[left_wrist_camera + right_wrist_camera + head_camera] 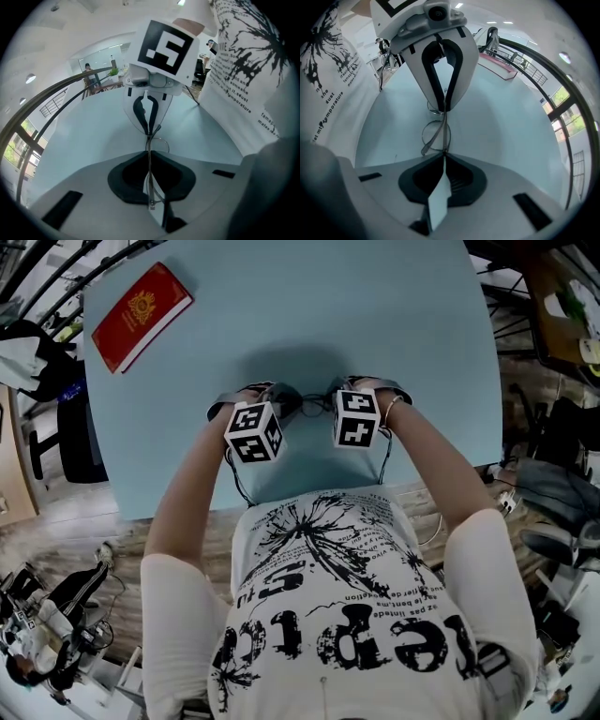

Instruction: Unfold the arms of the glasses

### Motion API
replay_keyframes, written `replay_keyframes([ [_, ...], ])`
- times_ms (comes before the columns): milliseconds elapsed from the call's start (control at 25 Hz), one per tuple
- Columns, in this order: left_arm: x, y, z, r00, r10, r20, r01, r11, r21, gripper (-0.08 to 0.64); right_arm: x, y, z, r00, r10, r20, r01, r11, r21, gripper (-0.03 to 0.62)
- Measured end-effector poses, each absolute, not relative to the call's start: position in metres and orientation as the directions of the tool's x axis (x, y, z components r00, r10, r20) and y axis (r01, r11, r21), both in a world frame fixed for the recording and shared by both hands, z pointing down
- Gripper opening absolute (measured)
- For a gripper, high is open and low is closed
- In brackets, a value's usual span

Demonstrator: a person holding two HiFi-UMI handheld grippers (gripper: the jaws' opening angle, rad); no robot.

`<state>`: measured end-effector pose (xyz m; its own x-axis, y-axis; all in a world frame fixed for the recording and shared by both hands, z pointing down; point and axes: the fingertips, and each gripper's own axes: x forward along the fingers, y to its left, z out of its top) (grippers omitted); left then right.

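Thin wire-rimmed glasses (426,138) hang just above the pale blue table (375,315), held between both grippers. In the right gripper view my right gripper (443,154) is shut on the frame at one end, with a round lens rim and a folded arm showing just beyond its tips. My left gripper (149,152) is shut on a thin metal arm (149,178) that runs back between its jaws. The two grippers face each other tip to tip near the table's front middle, left gripper (289,405) and right gripper (328,401). From the head view the glasses are mostly hidden behind them.
A red book (141,315) lies at the table's far left corner. The person's torso in a white printed shirt (347,615) is close behind the table's front edge. Chairs and equipment stand on the floor around the table.
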<state>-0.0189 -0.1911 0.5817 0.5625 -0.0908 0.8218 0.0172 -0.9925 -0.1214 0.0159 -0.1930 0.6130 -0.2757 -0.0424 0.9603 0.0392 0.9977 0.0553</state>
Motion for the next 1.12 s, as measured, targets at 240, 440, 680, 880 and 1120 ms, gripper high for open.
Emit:
replay_keyframes([
  [240, -0.02, -0.192, 0.569, 0.604, -0.108, 0.79, -0.012, -0.992, -0.126, 0.031, 0.02, -0.195, 0.612, -0.258, -0.051, 0.965, 0.032, 0.998, 0.061, 0.026],
  [440, -0.027, -0.19, 0.561, 0.616, -0.127, 0.777, -0.027, -0.99, -0.141, 0.031, 0.022, -0.192, 0.611, -0.257, -0.043, 0.965, 0.007, 0.999, 0.046, 0.026],
  [680, -0.04, -0.19, 0.551, 0.644, -0.137, 0.752, -0.116, -0.99, -0.081, 0.031, 0.022, -0.197, 0.61, -0.228, -0.065, 0.971, 0.008, 0.998, 0.069, 0.026],
  [880, -0.054, -0.185, 0.542, 0.65, -0.163, 0.742, -0.163, -0.984, -0.072, 0.031, 0.022, -0.196, 0.612, -0.207, -0.081, 0.975, 0.013, 0.996, 0.086, 0.027],
  [1120, -0.085, -0.178, 0.536, 0.625, -0.199, 0.755, -0.211, -0.974, -0.082, 0.031, 0.028, -0.196, 0.612, -0.176, -0.095, 0.98, 0.006, 0.995, 0.097, 0.026],
])
